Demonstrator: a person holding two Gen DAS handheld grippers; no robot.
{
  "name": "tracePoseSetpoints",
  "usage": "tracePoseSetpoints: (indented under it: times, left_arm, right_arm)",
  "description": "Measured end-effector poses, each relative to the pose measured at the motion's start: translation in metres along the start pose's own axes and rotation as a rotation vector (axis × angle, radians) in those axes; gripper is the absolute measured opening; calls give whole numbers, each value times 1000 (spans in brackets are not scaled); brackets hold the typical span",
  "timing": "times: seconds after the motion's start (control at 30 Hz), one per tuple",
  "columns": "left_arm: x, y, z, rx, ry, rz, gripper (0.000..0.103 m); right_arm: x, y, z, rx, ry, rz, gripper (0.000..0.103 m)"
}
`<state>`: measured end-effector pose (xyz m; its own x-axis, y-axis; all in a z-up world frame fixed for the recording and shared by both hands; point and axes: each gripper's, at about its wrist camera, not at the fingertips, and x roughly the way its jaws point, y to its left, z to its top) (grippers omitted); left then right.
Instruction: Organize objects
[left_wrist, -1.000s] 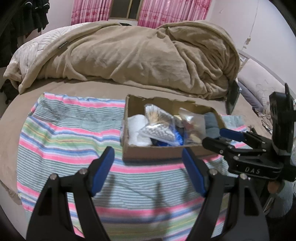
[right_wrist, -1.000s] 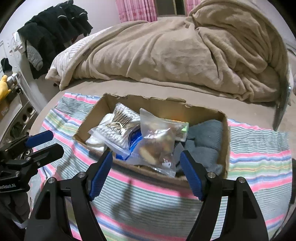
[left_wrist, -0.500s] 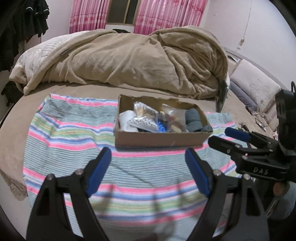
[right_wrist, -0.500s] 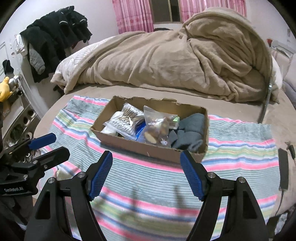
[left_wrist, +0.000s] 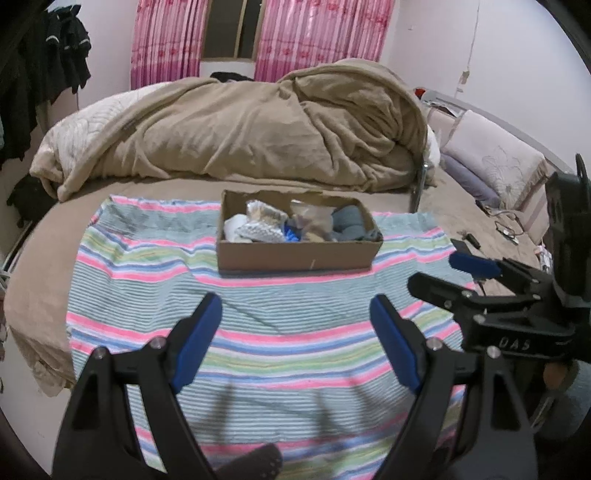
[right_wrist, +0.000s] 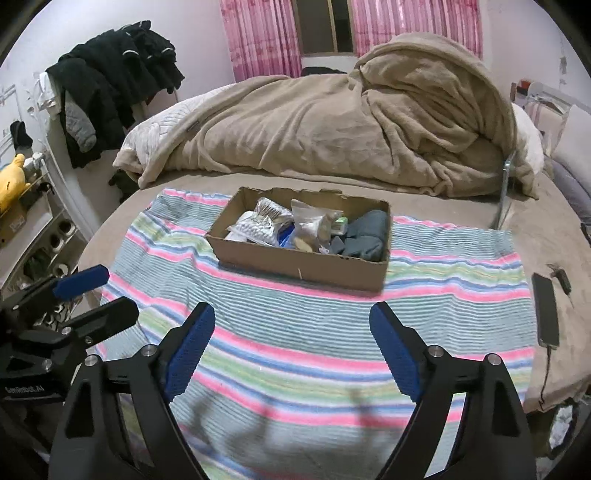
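Note:
A cardboard box (left_wrist: 295, 256) sits on a striped towel (left_wrist: 258, 332) on the bed; it also shows in the right wrist view (right_wrist: 306, 264). It holds clear plastic bags (right_wrist: 314, 229), a white item (left_wrist: 232, 225), something blue (left_wrist: 291, 232) and grey folded cloth (right_wrist: 364, 234). My left gripper (left_wrist: 295, 314) is open and empty, well short of the box. My right gripper (right_wrist: 291, 321) is open and empty, also back from the box. Each gripper shows at the edge of the other's view: the right one (left_wrist: 454, 275) and the left one (right_wrist: 99, 295).
A heaped tan blanket (left_wrist: 258, 129) lies behind the box. A phone with a cable (right_wrist: 546, 310) lies on the bed right of the towel (right_wrist: 295, 350). Dark clothes (right_wrist: 110, 85) hang at the left. Pillows (left_wrist: 491, 162) are at the right.
Both grippers have pulled back and up from the box, which now looks smaller and farther. Both stayed open and empty.

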<state>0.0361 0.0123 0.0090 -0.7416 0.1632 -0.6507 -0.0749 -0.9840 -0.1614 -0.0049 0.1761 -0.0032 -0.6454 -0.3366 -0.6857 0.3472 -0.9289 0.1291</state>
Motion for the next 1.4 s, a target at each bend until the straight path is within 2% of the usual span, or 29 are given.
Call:
tracePoseSetpoints:
  times: [0.1, 0.33, 1.4]
  left_arm:
    - [-11, -1, 1, 13, -21, 4, 96]
    - [-32, 4, 0, 3, -56, 21, 100]
    - [-25, 3, 4, 5, -20, 27, 100]
  right_arm:
    - [-13, 2, -5, 2, -9, -4, 88]
    - [-29, 7, -12, 0, -19, 9, 88]
    - [-27, -6, -8, 20, -20, -2, 88]
